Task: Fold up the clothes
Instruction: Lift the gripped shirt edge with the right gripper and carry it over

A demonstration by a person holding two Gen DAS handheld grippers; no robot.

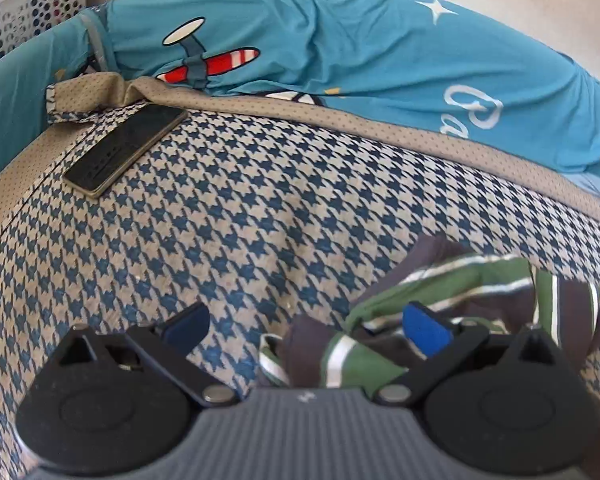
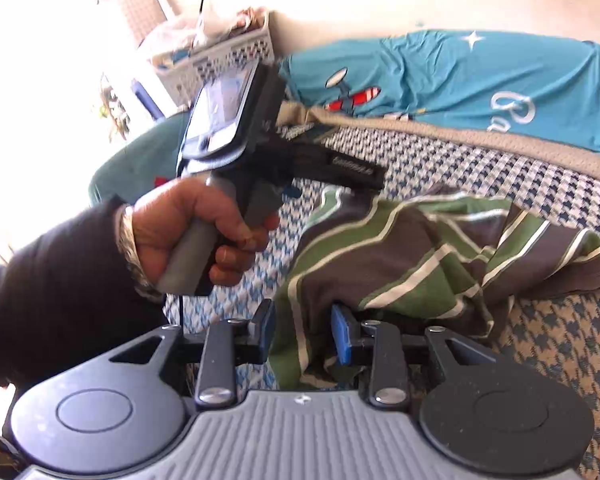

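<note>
We see a shirt (image 2: pixel 400 252) striped green, brown and white, lying on a navy-and-beige houndstooth bed (image 1: pixel 236 200). Beyond our grippers, a teal sheet (image 1: pixel 360 48) carries a red-and-white plane and white stars. Our gripper pads (image 1: pixel 426 326) are blue.

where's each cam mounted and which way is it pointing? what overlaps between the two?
Left wrist: sits on the left gripper, low over the houndstooth bed cover, facing the blue pillow; its own open fingers show, the right one over the striped garment.
Right wrist: sits on the right gripper, facing across the garment; its fingers straddle a fold, and the person's hand holding the left gripper shows.
Shared: garment, cover, pillow, white basket.
</note>
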